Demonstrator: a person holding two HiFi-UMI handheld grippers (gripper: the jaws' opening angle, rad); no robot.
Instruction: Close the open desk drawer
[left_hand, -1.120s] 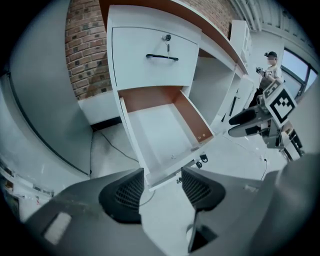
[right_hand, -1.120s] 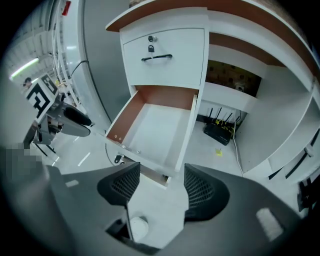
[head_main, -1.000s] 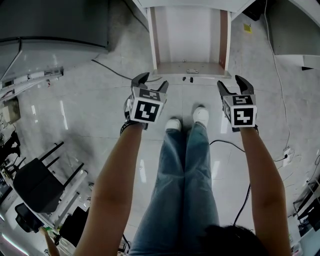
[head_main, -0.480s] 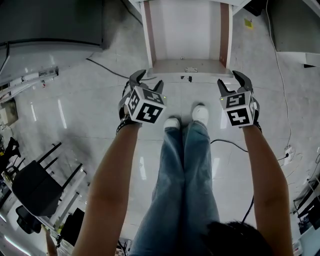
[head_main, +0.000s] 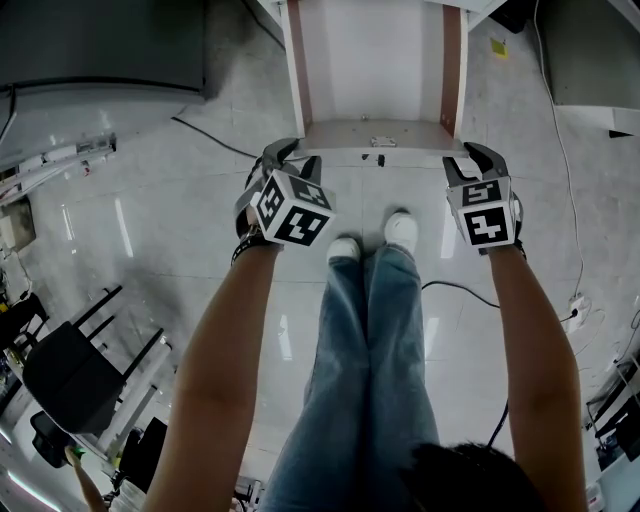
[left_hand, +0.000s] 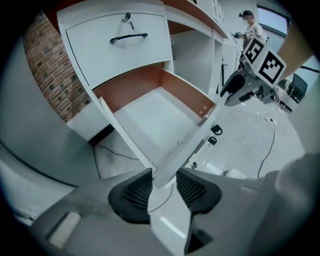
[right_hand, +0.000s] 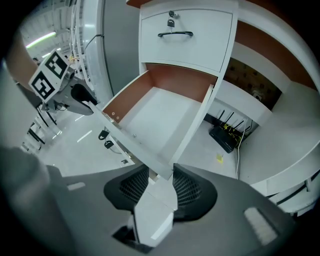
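The open desk drawer juts out toward me, white inside with brown side walls. Its front panel lies just ahead of both grippers. My left gripper sits at the panel's left corner and my right gripper at its right corner. In the left gripper view the left gripper has just been closing, and its pads now pinch the panel corner. In the right gripper view the right gripper has likewise been closing and clamps the other corner of the drawer.
A closed upper drawer with a black handle sits above the open one. Keys hang below the front panel. My legs and white shoes stand behind the drawer. A floor cable, a black chair and a router are nearby.
Both grippers came down onto the drawer front's two corners, rolled a little, and their jaws narrowed from wide apart to a pinch on the panel.
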